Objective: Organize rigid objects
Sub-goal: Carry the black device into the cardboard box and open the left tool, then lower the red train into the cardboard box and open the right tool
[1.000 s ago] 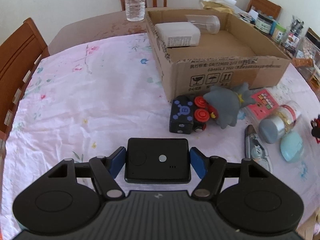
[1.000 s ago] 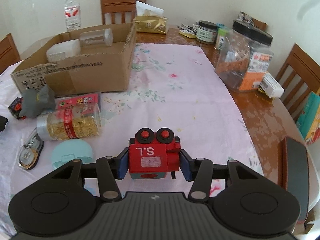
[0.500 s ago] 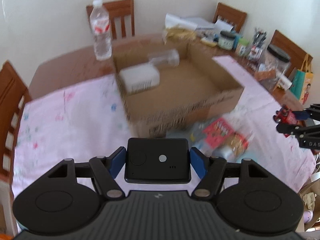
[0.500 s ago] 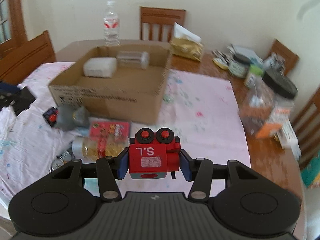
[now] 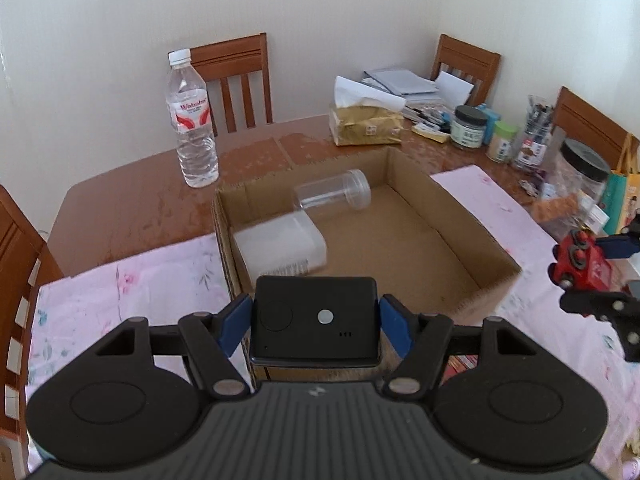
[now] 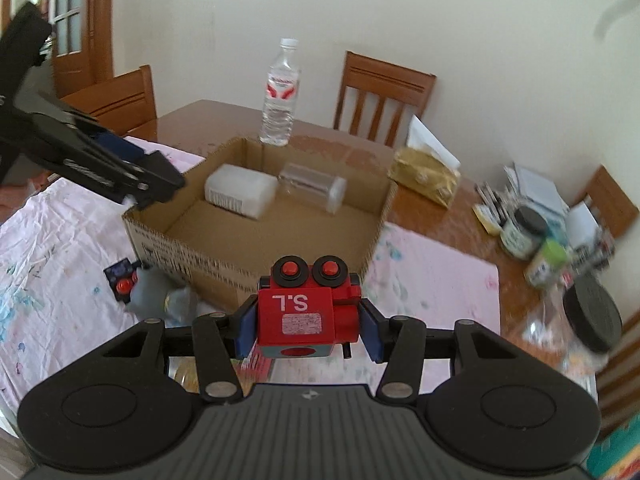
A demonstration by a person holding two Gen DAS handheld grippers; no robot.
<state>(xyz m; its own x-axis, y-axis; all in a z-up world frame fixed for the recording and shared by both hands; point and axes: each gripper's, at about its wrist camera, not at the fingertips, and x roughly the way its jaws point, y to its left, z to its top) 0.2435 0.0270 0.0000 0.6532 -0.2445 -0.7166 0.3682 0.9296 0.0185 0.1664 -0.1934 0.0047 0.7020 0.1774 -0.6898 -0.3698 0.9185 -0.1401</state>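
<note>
A black device (image 5: 314, 322) is being clamped by the left gripper (image 5: 316, 326), a red toy block (image 6: 306, 312) by the right gripper (image 6: 308, 330), near the cardboard box (image 5: 496, 258); seemingly, a collision over it is being risked.

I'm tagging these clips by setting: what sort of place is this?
Most likely a home dining room: a brown wooden dining table partly under a pink floral tablecloth, slatted wooden chairs around it, and a gold tissue pack among household jars.
</note>
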